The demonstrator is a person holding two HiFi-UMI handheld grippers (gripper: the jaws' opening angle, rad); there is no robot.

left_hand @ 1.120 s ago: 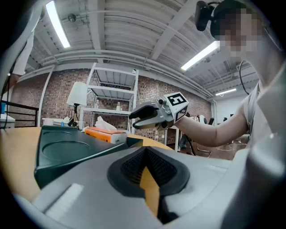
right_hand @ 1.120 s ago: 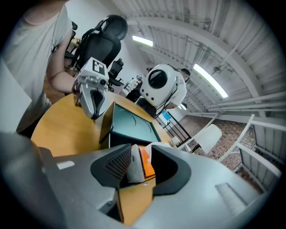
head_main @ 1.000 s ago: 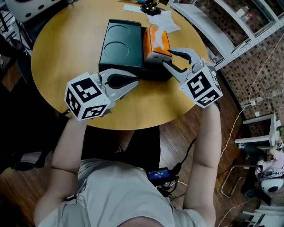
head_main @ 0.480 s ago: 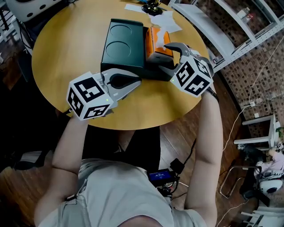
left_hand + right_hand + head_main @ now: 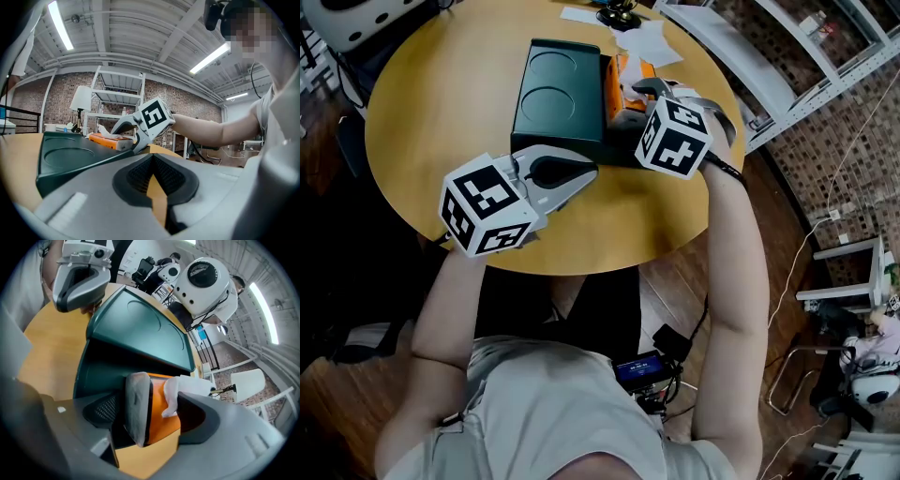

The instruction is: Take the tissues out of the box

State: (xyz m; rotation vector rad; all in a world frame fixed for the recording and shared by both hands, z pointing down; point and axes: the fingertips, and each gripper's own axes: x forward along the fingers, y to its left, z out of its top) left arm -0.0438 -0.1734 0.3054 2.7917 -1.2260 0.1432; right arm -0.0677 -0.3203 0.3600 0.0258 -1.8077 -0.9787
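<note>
The right gripper's (image 5: 161, 389) marker cube is covering most of the orange cardboard tissue box (image 5: 624, 71) in the head view, leaving only a strip of orange showing. The near end of the box is lying behind that gripper's grey left jaw in the right gripper view. The box is lying tight against the right side of the dark green moulded plastic case (image 5: 555, 94). Whether it is sitting in a dark recess of the case or just beside it is hard to tell. The round pale wooden table (image 5: 431, 103) is carrying everything, and the picture's top edge is cutting off its far rim.

The case is showing a smooth, flat top with two shallow circular recesses. A crumpled white tissue (image 5: 183, 384) is poking out of the box's top, soft and folded. More loose white tissues (image 5: 652, 42) are lying on the table beyond the box.

The box's long axis is running away from the person, parallel to the case's side, and its tissue is pointing upward.

The right gripper's jaws are opening wide, straddling the box and the tissue, which is brushing the right jaw.

The left gripper (image 5: 152, 159) is resting near the case's front corner, its ribbed black pads closed together on nothing.
</note>
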